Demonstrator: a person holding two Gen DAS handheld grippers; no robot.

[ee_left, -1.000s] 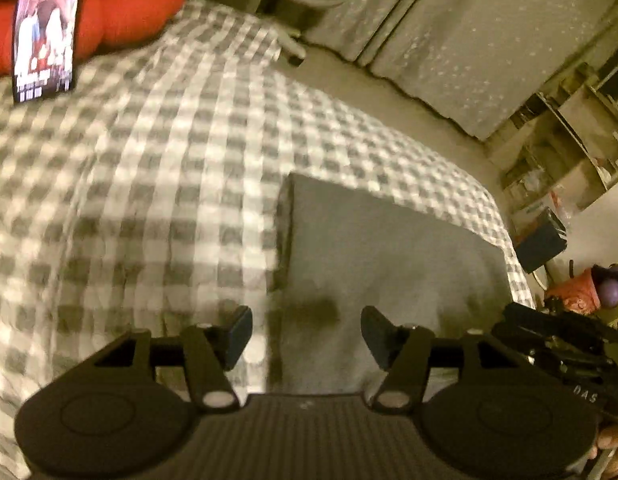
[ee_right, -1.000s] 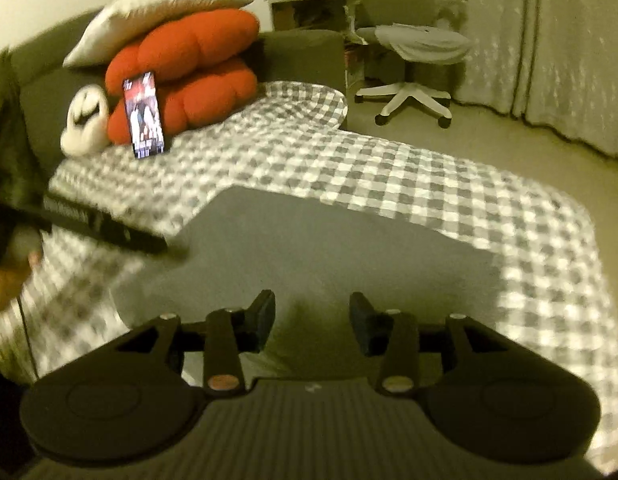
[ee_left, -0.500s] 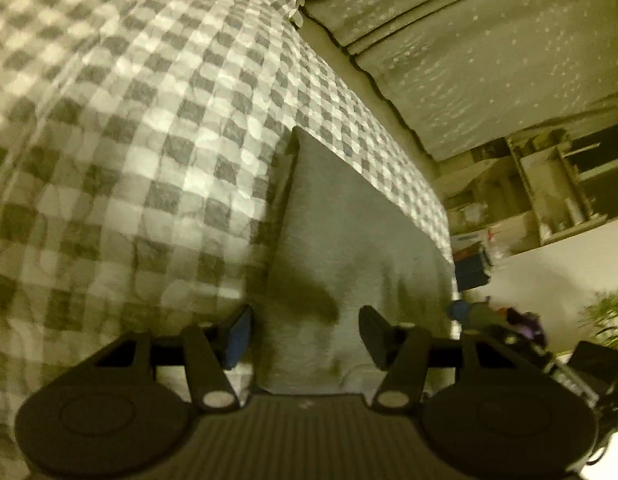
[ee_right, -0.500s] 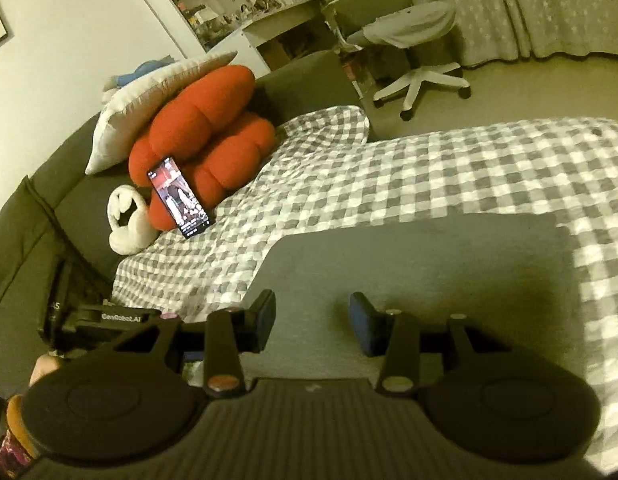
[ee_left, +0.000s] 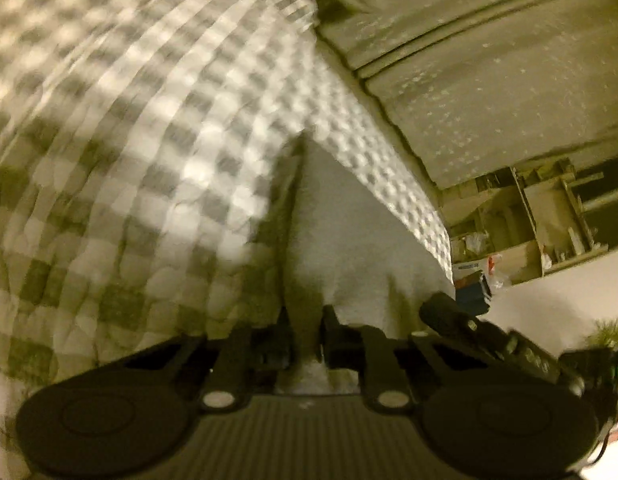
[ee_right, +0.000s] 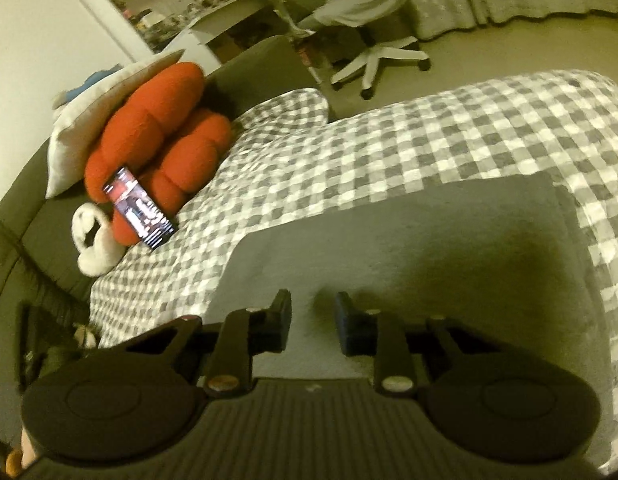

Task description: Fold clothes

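Note:
A grey folded cloth lies flat on the grey-and-white checked bedspread. In the left wrist view my left gripper is shut on the near left edge of the grey cloth, which rises a little between the jaws. The right gripper stands open just above the cloth's near edge, nothing between its fingers. The right gripper's body shows at the lower right of the left view.
Red cushions, a white pillow and a lit phone sit at the head of the bed. A white swivel chair stands on the floor beyond. Curtains and shelves lie past the bed's far edge.
My left gripper has shut on the cloth's edge and dropped lower, with motion blur. The right gripper has moved closer to the cloth's near edge and narrowed slightly, still open.

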